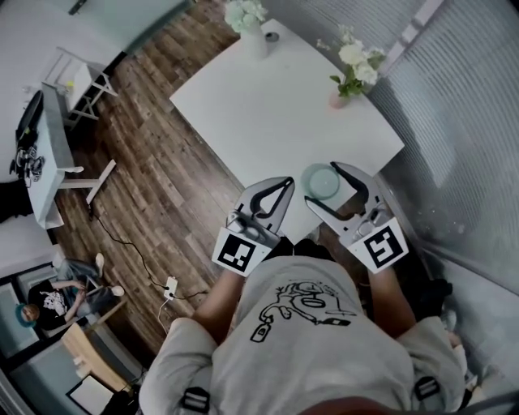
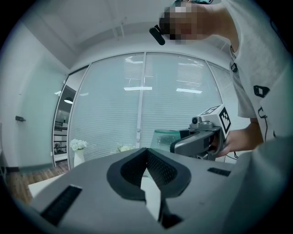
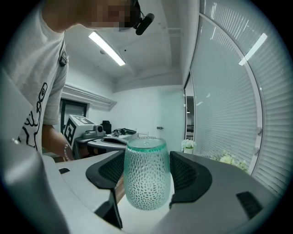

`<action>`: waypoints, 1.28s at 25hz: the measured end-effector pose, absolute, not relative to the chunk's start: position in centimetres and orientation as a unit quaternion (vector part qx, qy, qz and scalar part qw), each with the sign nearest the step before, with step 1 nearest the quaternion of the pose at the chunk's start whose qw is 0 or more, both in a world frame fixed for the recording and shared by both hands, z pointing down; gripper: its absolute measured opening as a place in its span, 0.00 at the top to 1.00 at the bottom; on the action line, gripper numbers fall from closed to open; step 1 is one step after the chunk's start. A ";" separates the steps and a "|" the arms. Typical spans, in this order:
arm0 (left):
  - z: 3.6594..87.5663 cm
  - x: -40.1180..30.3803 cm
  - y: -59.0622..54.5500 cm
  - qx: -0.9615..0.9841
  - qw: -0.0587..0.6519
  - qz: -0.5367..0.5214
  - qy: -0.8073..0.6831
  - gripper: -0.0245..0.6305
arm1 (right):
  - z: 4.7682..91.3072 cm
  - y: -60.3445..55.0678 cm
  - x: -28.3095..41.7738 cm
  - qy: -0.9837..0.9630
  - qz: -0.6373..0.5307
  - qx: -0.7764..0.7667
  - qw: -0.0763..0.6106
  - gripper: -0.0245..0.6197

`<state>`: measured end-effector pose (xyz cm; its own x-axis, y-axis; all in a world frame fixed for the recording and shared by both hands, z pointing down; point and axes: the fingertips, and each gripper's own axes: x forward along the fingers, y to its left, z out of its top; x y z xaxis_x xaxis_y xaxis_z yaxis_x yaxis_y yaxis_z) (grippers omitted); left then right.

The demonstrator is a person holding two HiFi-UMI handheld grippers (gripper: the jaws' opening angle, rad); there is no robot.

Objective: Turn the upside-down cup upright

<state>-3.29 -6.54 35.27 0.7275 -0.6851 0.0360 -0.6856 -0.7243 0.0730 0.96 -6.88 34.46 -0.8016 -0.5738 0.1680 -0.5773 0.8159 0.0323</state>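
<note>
A teal, dimpled glass cup (image 3: pixel 146 176) stands vertical between the pads of my right gripper (image 3: pixel 147 171), which is shut on its sides. It hangs in the air just above the white table (image 1: pixel 268 105), at the near edge. Its top end shows a thick teal band, and I cannot tell whether that end is the mouth or the base. From above, the cup (image 1: pixel 323 181) is a pale disc inside the right gripper (image 1: pixel 322 183). My left gripper (image 1: pixel 285 185) is shut and empty, level, just left of the cup. The left gripper view shows its jaws (image 2: pixel 146 153) together, with the cup (image 2: pixel 165 137) beyond.
Two vases of white flowers (image 1: pixel 251 24) (image 1: pixel 353 69) stand at the table's far side, with a small dark object (image 1: pixel 272 36) beside the first. A glass wall with blinds (image 1: pixel 462 121) runs along the right. Wooden floor, a white desk (image 1: pixel 49 154) and a seated person (image 1: pixel 57 300) are at the left.
</note>
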 end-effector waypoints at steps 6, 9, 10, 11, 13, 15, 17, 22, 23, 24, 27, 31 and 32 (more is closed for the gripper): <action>33.9 -3.4 -6.4 0.930 0.034 -0.008 -0.366 0.96 | 33.0 -7.0 0.9 -0.950 0.001 0.303 0.079 0.45; 33.5 -3.2 -6.2 0.931 0.033 -0.011 -0.363 0.96 | 32.5 -6.9 1.0 -0.950 -0.006 0.302 0.078 0.45; 33.4 -3.2 -6.2 0.932 0.032 -0.012 -0.362 0.96 | 32.3 -6.8 1.0 -0.950 -0.006 0.301 0.078 0.45; 33.2 -3.1 -6.2 0.932 0.031 -0.014 -0.361 0.96 | 32.1 -6.7 1.0 -0.951 -0.005 0.300 0.079 0.45; 32.8 -3.2 -6.0 0.932 0.035 -0.015 -0.361 0.96 | 31.4 -6.5 0.9 -0.952 -0.006 0.296 0.078 0.45; 32.5 -3.3 -5.8 0.931 0.042 -0.012 -0.361 0.96 | 30.9 -6.2 0.8 -0.953 -0.007 0.293 0.078 0.45; 32.3 -3.5 -5.8 0.931 0.045 -0.008 -0.361 0.96 | 30.4 -6.1 0.8 -0.953 -0.005 0.295 0.077 0.45; 31.9 -3.7 -6.2 0.932 0.040 -0.011 -0.360 0.96 | 30.1 -6.5 1.3 -0.952 0.007 0.301 0.063 0.45; 31.9 -3.9 -6.2 0.932 0.041 -0.012 -0.361 0.96 | 30.1 -6.5 1.3 -0.952 0.015 0.301 0.057 0.45; 31.8 -4.0 -6.2 0.931 0.044 -0.014 -0.361 0.96 | 30.1 -6.6 1.4 -0.952 0.025 0.301 0.051 0.45; 31.7 -4.1 -6.1 0.932 0.056 -0.018 -0.357 0.96 | 30.2 -6.9 1.6 -0.953 0.050 0.298 0.032 0.45; 31.8 -3.7 -6.0 0.935 0.050 -0.020 -0.350 0.96 | 30.4 -7.7 2.3 -0.951 0.068 0.302 0.011 0.46; 31.9 -3.6 -6.0 0.935 0.051 -0.019 -0.349 0.95 | 30.5 -7.8 2.5 -0.951 0.073 0.302 0.007 0.46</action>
<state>-3.57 -5.99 31.90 0.7554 -0.6552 -0.0009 -0.6513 -0.7511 0.1082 2.48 -7.82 30.48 -0.8178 -0.5727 0.0570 -0.5747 0.8072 -0.1347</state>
